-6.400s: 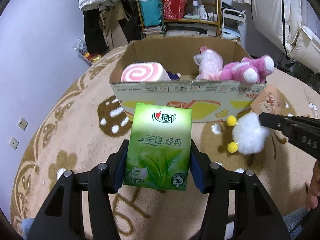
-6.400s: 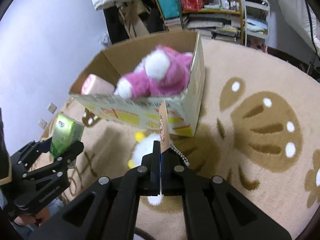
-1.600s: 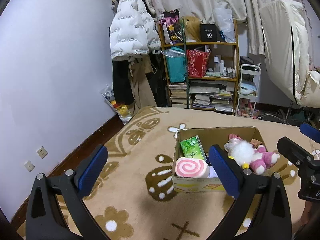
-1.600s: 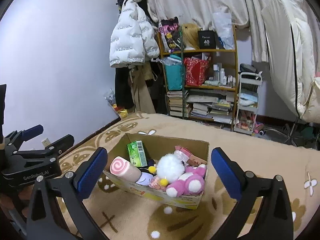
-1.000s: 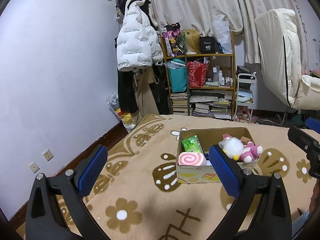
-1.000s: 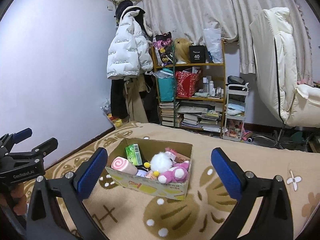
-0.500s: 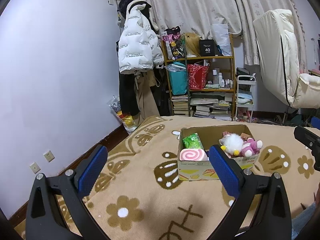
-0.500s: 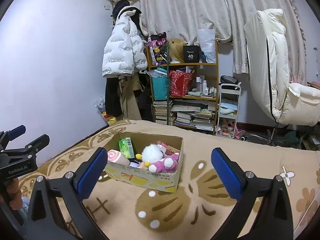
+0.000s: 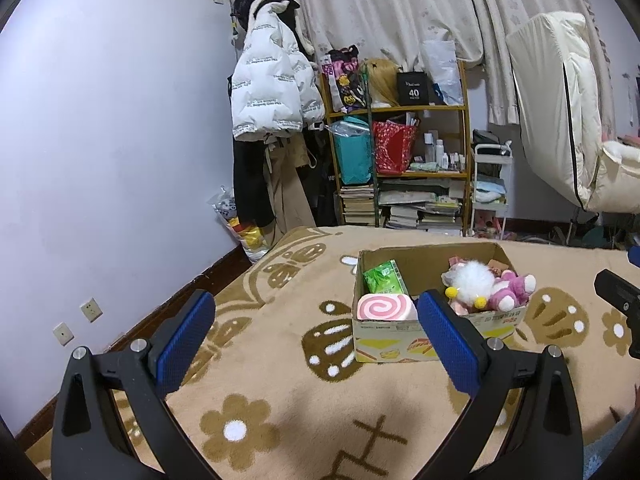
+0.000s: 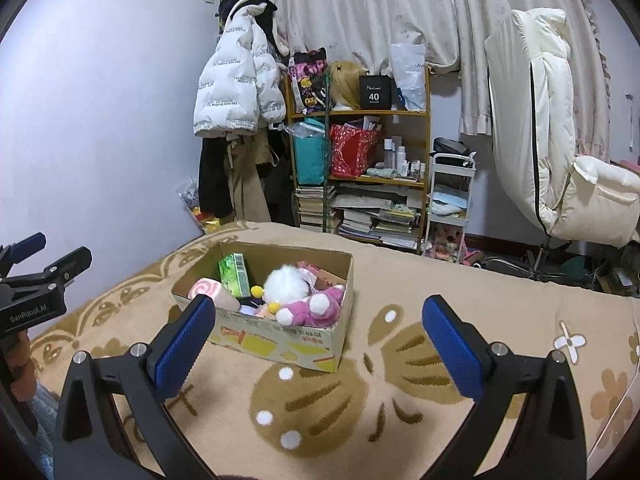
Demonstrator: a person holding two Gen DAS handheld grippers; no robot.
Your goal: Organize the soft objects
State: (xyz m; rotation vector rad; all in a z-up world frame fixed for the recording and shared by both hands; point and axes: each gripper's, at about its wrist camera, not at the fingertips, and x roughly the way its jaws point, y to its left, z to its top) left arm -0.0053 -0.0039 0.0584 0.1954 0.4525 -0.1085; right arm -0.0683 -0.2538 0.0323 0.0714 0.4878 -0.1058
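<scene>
Two grippers were in your hands, and both had their blue-padded fingers spread wide with nothing between them. Your left gripper [image 9: 316, 336] hung above the tan carpet with brown flower and paw patterns [image 9: 256, 396], well back from the open brown cardboard box [image 9: 432, 340]. Your right gripper [image 10: 320, 344] was likewise held back from the box [image 10: 280, 340], which sat on the carpet [image 10: 400, 408] ahead of its left finger.

Inside the box, you had a pink-and-white swirl roll plush [image 9: 385, 306] lying against the front wall at the left end. A green tissue pack printed with leaves [image 9: 384, 278] stood tilted just behind it. A fluffy white plush with yellow pompoms [image 9: 472, 283] lay toward the right end, touching a magenta plush animal with white paws [image 9: 514, 290] that leaned on the right front rim. Something pink and papery showed behind the white plush, but it was too small to tell what it was.

Beyond the carpet stood a wooden shelf crammed with books and bags [image 10: 360, 168], with a white puffer jacket [image 10: 232, 84] hanging beside it.
</scene>
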